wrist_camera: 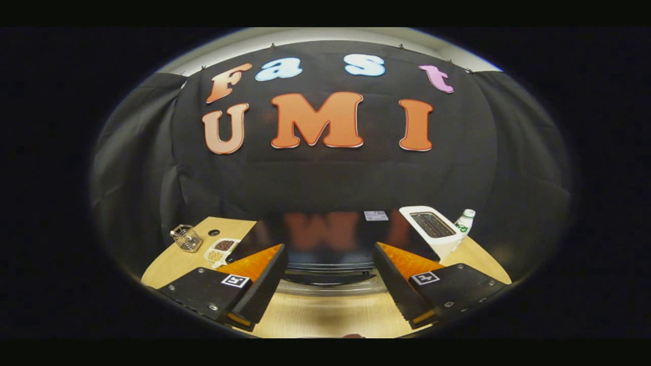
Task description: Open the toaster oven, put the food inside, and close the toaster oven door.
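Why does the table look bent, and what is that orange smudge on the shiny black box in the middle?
In the gripper view, fisheye distortion curves the wooden table and the wall. The smudge is a blurred reflection on the toaster oven and its glossy top. The gripper has its jaws open, empty, astride the oven front. Light is dim, with soft edges.

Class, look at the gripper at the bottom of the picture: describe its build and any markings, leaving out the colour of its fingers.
The gripper has two wedge-shaped fingers set apart, open, with the toaster oven just beyond them. Each finger is mounted on a flat dark plate fixed with small silver screws. Each plate carries a square black-and-white marker tag near the finger. No cable or sleeve is visible.
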